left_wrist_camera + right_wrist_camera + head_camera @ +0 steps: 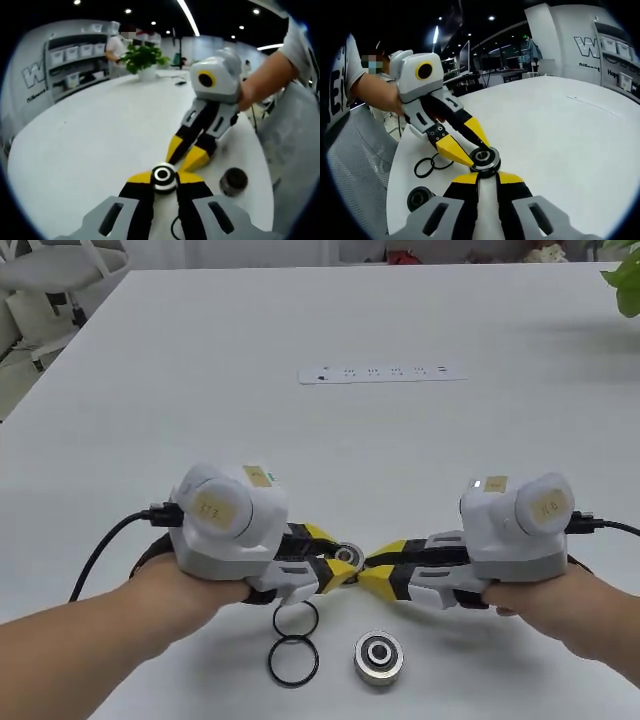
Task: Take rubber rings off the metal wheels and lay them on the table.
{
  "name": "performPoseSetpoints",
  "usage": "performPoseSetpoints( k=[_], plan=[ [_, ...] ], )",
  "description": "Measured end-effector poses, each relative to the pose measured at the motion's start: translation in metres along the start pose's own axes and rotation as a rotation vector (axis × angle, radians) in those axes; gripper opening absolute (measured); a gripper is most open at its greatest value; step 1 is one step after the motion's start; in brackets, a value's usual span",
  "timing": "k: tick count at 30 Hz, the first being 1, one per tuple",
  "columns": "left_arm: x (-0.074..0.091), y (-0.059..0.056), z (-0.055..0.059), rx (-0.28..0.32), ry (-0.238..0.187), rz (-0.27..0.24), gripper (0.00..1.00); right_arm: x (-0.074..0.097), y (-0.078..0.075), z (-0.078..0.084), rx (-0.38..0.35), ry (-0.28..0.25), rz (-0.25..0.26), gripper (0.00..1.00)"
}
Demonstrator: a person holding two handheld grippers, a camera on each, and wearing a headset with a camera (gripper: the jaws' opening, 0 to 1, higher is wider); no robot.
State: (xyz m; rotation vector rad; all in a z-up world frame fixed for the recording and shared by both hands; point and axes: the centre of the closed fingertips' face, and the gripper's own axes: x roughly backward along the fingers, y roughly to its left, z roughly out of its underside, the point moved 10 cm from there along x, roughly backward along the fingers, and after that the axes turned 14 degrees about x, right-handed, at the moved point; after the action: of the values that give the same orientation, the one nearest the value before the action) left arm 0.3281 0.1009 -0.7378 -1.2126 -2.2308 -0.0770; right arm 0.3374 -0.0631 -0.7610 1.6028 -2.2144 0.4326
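Left gripper [338, 562] jaws pinch a wheel [485, 157]; right gripper [488, 178] jaws' gap unclear; two loose rings [294, 637] and a second wheel [379, 657] lie nearby.

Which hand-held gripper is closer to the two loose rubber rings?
Left. The left hand-held gripper sits directly beside the rubber rings; the right hand-held gripper is farther off to their right.

The desk [300, 320] has a smooth, matt white surface. The left hand-held gripper [338, 558] and the right hand-held gripper [372, 568] have smooth, light-grey plastic housings with a slight sheen. Their jaws are black, tipped in matt yellow plastic. The free wheel [379, 656] is bright, reflective metal. The clamped wheel [347, 556] shows polished metal with a black rubber rim. The loose rubber rings [269, 661] are thin, black and matt. The power strip [380, 372] is white plastic.
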Motion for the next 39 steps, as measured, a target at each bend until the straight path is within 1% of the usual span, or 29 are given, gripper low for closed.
performPoseSetpoints(
  k=[4,5,14,15,16,17,20,21,22,23,25,27,30,31,32,37,38,39],
  plan=[
    [0.0,0.004,0.001,0.026,-0.011,-0.01,0.14,0.0,-0.001,0.0,-0.007,-0.003,-0.004,0.1],
    [-0.001,0.004,0.001,0.032,-0.014,-0.004,0.14,0.0,-0.001,0.0,-0.011,-0.004,-0.007,0.09],
    [-0.002,0.004,0.003,0.042,-0.033,-0.016,0.13,0.0,-0.003,0.001,-0.061,-0.006,-0.021,0.08],
    [-0.001,0.004,0.003,0.043,-0.035,-0.018,0.13,0.0,-0.003,0.001,-0.069,-0.006,-0.02,0.06],
    [-0.001,0.003,0.003,0.043,-0.036,-0.02,0.13,0.001,-0.003,0.002,-0.078,-0.003,-0.02,0.03],
    [-0.001,0.003,0.003,0.041,-0.039,-0.021,0.13,0.002,-0.004,0.002,-0.1,-0.014,-0.01,0.0],
    [-0.001,0.001,0.005,0.044,-0.05,-0.037,0.13,0.001,-0.002,0.001,-0.092,-0.005,-0.002,0.0],
    [0.0,0.0,0.005,0.034,-0.05,-0.04,0.13,0.001,-0.002,0.0,-0.096,-0.003,0.0,0.0],
    [0.0,0.0,0.005,0.033,-0.05,-0.043,0.13,0.001,-0.002,0.001,-0.109,-0.002,0.003,0.0],
    [0.001,0.0,0.005,0.032,-0.048,-0.047,0.13,0.001,-0.003,0.001,-0.156,-0.007,0.007,0.0],
    [0.001,-0.002,0.005,0.023,-0.044,-0.053,0.13,0.001,-0.004,0.003,-0.217,-0.017,0.011,0.0],
    [0.001,-0.002,0.005,0.02,-0.042,-0.052,0.12,0.003,-0.004,0.005,-0.256,-0.027,0.013,0.0],
    [0.002,-0.003,0.005,0.018,-0.038,-0.055,0.12,0.007,-0.004,0.003,-0.272,-0.049,0.028,0.0],
    [0.002,-0.004,0.005,0.016,-0.036,-0.059,0.12,0.009,-0.005,0.001,-0.297,-0.064,0.031,0.0],
    [0.002,-0.005,0.005,0.015,-0.035,-0.06,0.12,0.009,-0.004,-0.001,-0.295,-0.07,0.032,0.0],
    [0.002,-0.009,0.005,0.003,-0.021,-0.078,0.12,0.01,0.002,-0.007,-0.302,-0.073,0.034,0.0],
    [0.002,-0.009,0.005,0.004,-0.017,-0.076,0.12,0.01,0.005,-0.008,-0.3,-0.078,0.029,0.0],
    [0.002,-0.01,0.004,0.004,-0.016,-0.079,0.12,0.01,0.005,-0.008,-0.285,-0.071,0.035,0.0]
  ],
)
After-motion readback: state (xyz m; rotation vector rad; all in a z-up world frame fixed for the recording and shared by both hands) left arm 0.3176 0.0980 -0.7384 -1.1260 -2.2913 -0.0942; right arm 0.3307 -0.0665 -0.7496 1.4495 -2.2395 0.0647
